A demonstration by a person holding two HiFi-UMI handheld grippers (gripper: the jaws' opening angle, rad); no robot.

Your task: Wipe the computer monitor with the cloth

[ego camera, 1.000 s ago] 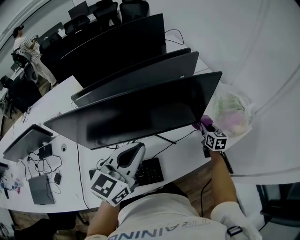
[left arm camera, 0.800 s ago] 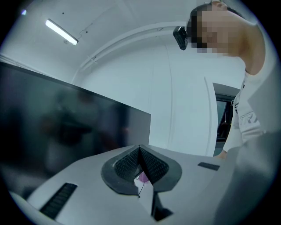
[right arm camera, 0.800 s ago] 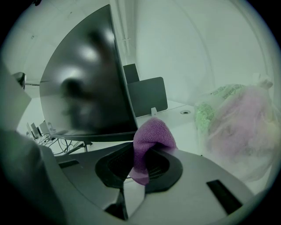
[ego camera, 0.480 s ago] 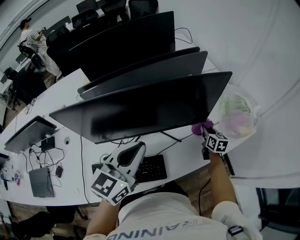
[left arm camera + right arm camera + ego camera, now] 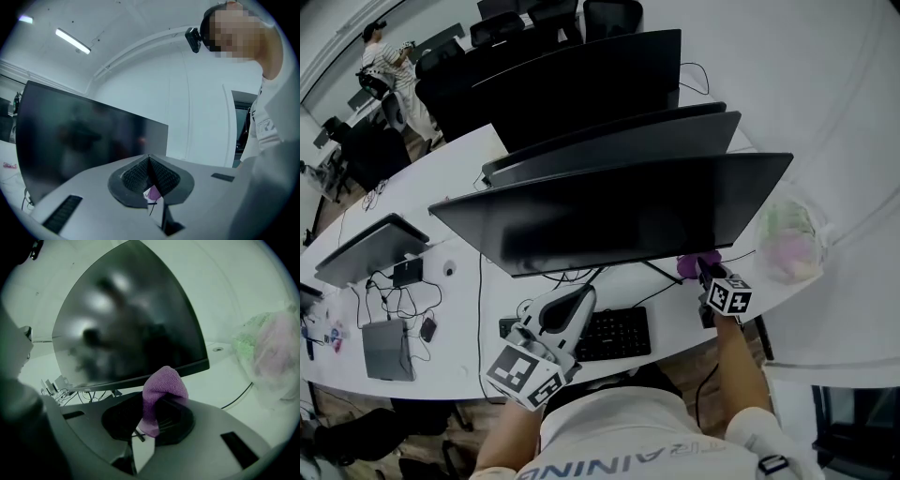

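**Cloth in my right jaws, drawn in under the screen's lower edge**

My right gripper (image 5: 152, 420) is clenched on the purple microfibre cloth (image 5: 161, 390), which stands up in a fold out of the jaws. Just ahead of the jaws and above them is the lower right corner of the wide black computer monitor (image 5: 126, 319). I cannot tell whether cloth and glass touch. A second ago the cloth sat right at that corner; now it lies a little inward, below the bottom edge. So I judge the wiping barely begun, with nearly the whole screen left to cover. My left gripper (image 5: 149, 177) has its jaws pressed together on nothing and hangs low, facing the screen from the other end.

Beyond the jaws lies the white desk (image 5: 450, 328), with a black keyboard (image 5: 617, 333) between my two grippers. A crinkled clear plastic bag (image 5: 789, 246) of pale stuff sits to the right of the right jaws. Behind the monitor stand more dark monitors (image 5: 609, 150), and farther off are office chairs and a person (image 5: 386, 58).
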